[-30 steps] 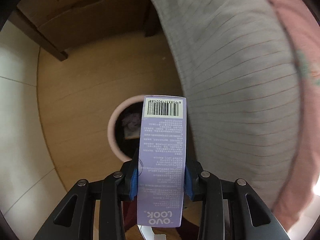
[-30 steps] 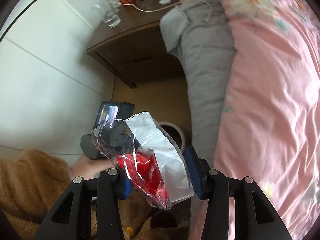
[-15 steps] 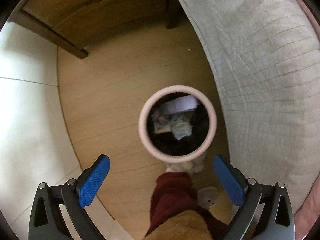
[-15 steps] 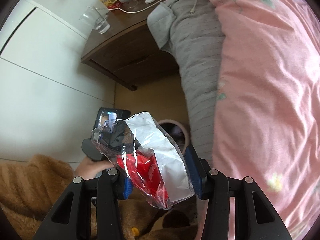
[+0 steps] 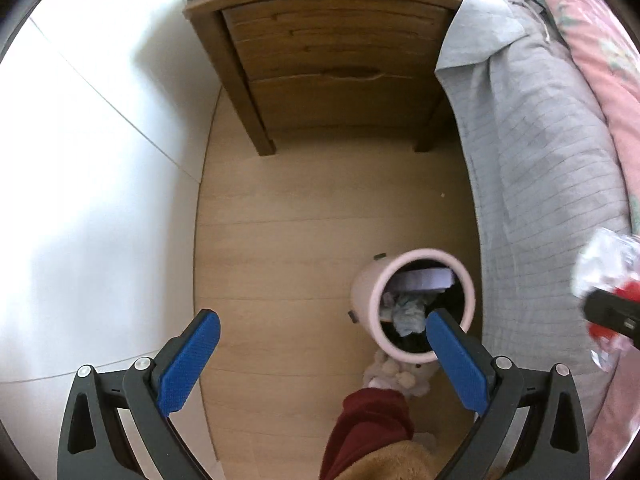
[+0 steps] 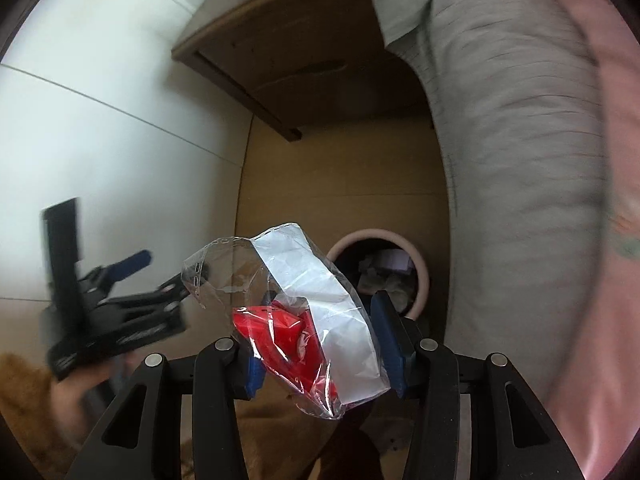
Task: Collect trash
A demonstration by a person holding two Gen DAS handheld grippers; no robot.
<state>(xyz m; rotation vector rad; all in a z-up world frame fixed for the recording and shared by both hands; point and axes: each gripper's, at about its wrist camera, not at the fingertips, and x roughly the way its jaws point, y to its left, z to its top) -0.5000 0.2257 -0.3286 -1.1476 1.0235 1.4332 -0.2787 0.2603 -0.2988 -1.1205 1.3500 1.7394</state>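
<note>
1. A crinkled clear plastic wrapper with a broad white band and a bright red patch inside sits clamped between the blue pads of the right gripper, held in the air above and just to the near side of the pink bin
2. The pink bin is a small round wastebasket with a dark liner, standing on the wooden floor just beside the grey bedsheet and in front of the wooden nightstand
3. Inside the bin lie a pale lilac box against the far wall and crumpled tissue nearer the middle
4. The left gripper hangs with its jaws spread wide and nothing between them, to the left of the bin
5. A second ago the left gripper clamped the lilac box above the bin; now the box lies in the bin and the jaws are empty
6. The wrapper sits in the right gripper just as it did a second ago, while the bin now looks larger and closer in the right wrist view
</note>
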